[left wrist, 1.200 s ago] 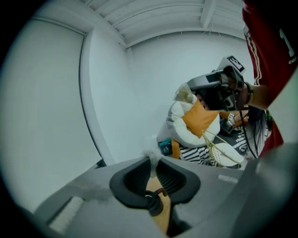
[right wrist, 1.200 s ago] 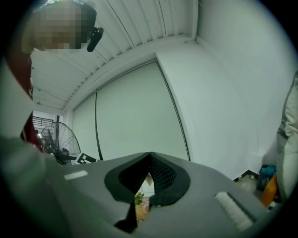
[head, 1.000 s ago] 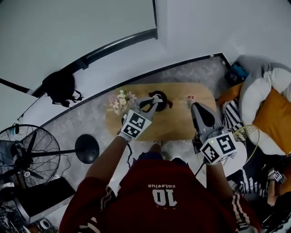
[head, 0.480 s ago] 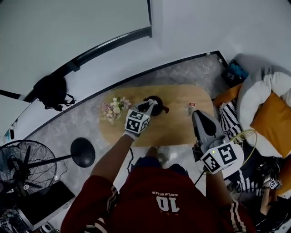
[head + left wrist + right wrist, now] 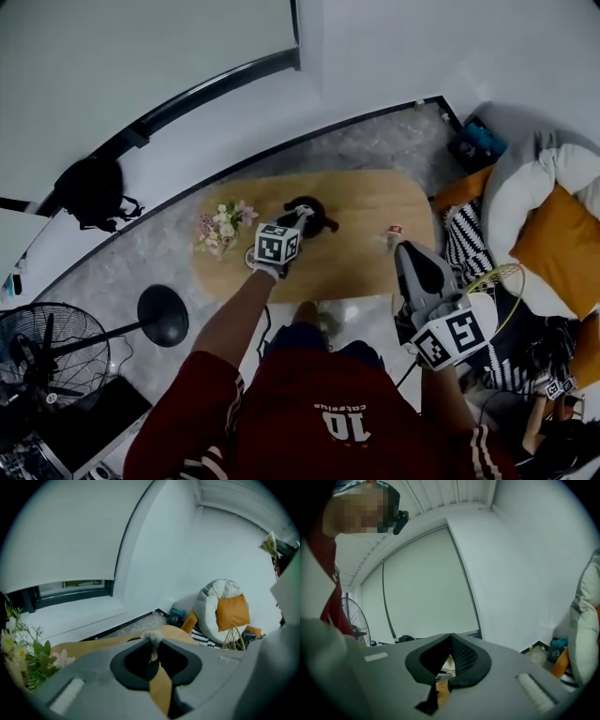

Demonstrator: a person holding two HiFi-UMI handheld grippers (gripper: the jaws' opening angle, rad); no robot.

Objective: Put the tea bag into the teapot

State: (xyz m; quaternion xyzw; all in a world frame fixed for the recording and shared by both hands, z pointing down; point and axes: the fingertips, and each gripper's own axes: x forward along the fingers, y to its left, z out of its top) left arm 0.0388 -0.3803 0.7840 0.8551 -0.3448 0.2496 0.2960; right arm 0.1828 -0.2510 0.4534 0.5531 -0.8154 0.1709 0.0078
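On table [image 5: 366,208], one teapot [image 5: 317,208], left gripper [image 5: 153,644] pinching one tea bag [image 5: 151,635], right gripper [image 5: 451,638] closed

Place: was a home lounge.
Cushions [image 5: 548,239]: lay right of the right tongs [image 5: 405,249].
Fan [image 5: 42,352]: stood left of the left tongs [image 5: 302,214].

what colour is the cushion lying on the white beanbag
Orange. The cushion shows best in the left gripper view, leaning on the white beanbag.

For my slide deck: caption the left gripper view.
Left gripper shut on a white tea bag over the wooden table, flowers at left.
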